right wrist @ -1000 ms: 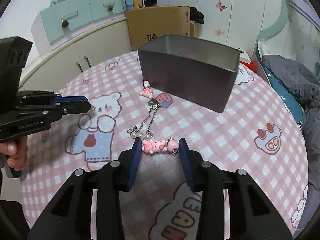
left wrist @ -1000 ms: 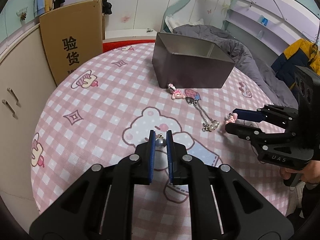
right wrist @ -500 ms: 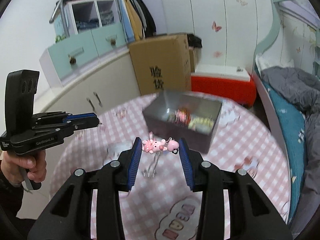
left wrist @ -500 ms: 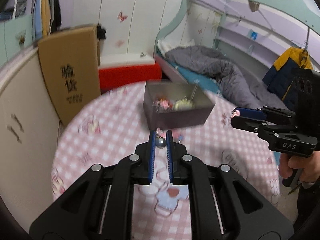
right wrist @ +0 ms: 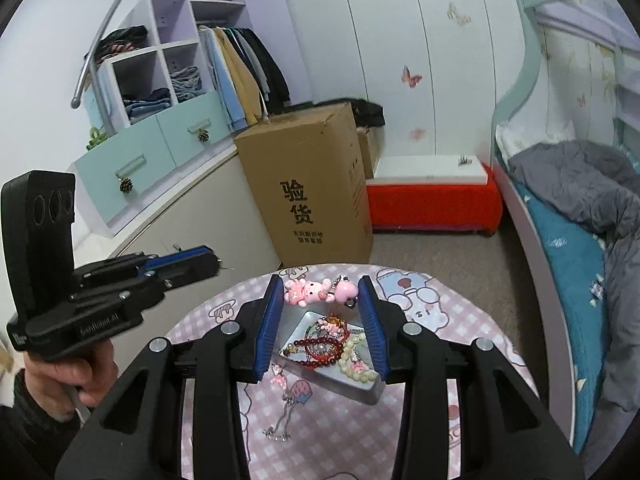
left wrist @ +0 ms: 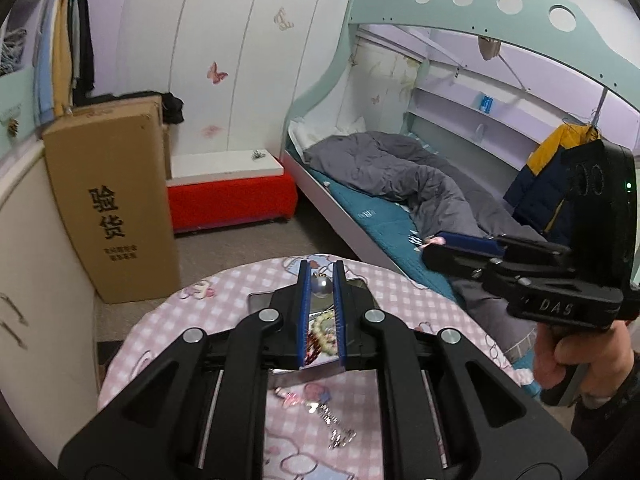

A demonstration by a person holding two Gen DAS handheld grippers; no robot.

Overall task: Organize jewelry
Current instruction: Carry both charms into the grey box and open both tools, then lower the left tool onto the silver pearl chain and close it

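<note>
My left gripper (left wrist: 321, 280) is shut on a small grey pearl charm (left wrist: 321, 287), held high above the grey metal box (left wrist: 258, 300). My right gripper (right wrist: 320, 292) is shut on a pink bear charm (right wrist: 316, 291), also high above the box (right wrist: 352, 390). The box holds red bead bracelets (right wrist: 320, 346), pale beads (right wrist: 354, 356) and other pieces. A pink charm with silver chains (right wrist: 286, 408) lies on the pink checked tablecloth (right wrist: 344, 436) in front of the box; it also shows in the left wrist view (left wrist: 320, 412). Each gripper shows in the other's view, the right (left wrist: 432, 246) and the left (right wrist: 214, 264).
The round table (left wrist: 160, 344) stands in a bedroom. A tall cardboard box (right wrist: 312, 188) and a red bench (right wrist: 432, 204) stand on the floor beyond it. A bunk bed with a grey duvet (left wrist: 400, 176) is at the right, white cabinets (right wrist: 192, 216) at the left.
Both grippers have risen from just above the tablecloth to high over the table, each still holding its charm. The box now lies below them with its contents in view.
</note>
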